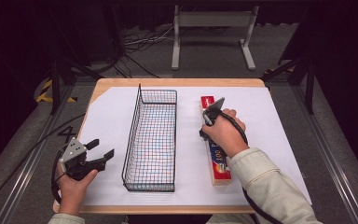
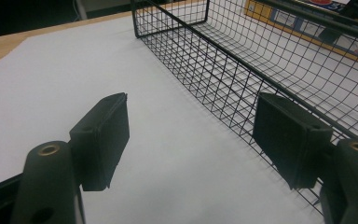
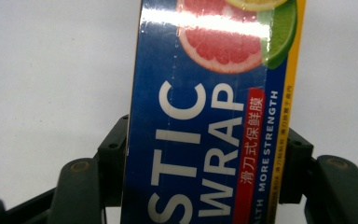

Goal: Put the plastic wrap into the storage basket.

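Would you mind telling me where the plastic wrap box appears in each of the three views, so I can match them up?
High view: the plastic wrap box lies lengthwise right of the wire basket, under the right gripper.
Left gripper view: its side runs along the top right corner, beyond the basket.
Right gripper view: it runs up the centre, a finger at each long side.
Shared landmark: the white sheet.

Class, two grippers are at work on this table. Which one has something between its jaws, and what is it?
The right gripper: its jaws flank the plastic wrap box lying right of the wire basket. The left gripper stands open, holding nothing.
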Tool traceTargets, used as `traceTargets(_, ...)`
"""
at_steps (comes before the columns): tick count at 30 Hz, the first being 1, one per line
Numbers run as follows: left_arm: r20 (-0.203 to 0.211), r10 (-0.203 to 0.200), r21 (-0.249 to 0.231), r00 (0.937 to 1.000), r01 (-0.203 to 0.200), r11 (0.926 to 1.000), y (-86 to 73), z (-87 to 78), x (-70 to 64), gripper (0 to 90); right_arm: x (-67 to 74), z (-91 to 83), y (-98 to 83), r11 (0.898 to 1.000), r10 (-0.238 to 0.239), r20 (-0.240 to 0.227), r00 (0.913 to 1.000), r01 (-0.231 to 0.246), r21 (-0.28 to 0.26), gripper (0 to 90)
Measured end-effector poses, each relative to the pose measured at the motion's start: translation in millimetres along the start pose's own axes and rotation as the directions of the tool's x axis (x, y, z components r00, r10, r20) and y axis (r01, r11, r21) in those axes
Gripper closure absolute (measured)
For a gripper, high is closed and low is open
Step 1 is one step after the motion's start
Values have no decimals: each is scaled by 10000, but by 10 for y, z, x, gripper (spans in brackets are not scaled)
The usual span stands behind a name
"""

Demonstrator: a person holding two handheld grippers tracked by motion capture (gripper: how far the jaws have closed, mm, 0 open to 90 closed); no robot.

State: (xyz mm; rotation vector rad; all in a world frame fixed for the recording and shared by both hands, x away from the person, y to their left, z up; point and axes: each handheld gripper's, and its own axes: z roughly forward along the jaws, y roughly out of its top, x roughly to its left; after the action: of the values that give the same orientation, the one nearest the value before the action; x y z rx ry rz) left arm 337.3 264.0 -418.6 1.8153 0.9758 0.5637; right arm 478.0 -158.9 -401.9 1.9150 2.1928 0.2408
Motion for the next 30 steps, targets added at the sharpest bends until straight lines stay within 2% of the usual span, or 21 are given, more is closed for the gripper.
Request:
traceTargets(6,16,-45,-59,10000,45,10000,18,19,-1,275,-17,-22,8,9991,424,-327,9986,-423,48,390)
traceTargets(10,-6,-22,-94,10000,22,10000,17,16,1,275,-3,-85,27,9988,485,-418,9979,-483,64,391)
traceTargets(17,-90,-93,-142,9999,92,9999,16,4,14,275,38,-253,76,9962,761,-431,9962,-777,-385,391)
traceTargets(23,-121,-70,-149,9999,69,9999,18,14,17,275,101,-416,98,9948,899,-696,9935,-929,-424,391)
traceTargets(27,-228,-130,-120,9997,127,9998,22,40,29,276,157,-522,93,9934,966,-706,9928,-1006,-548,390)
traceTargets(30,-305,-124,-199,9995,118,9997,26,58,32,277,203,-589,100,9924,1056,-954,9898,-1111,-534,390)
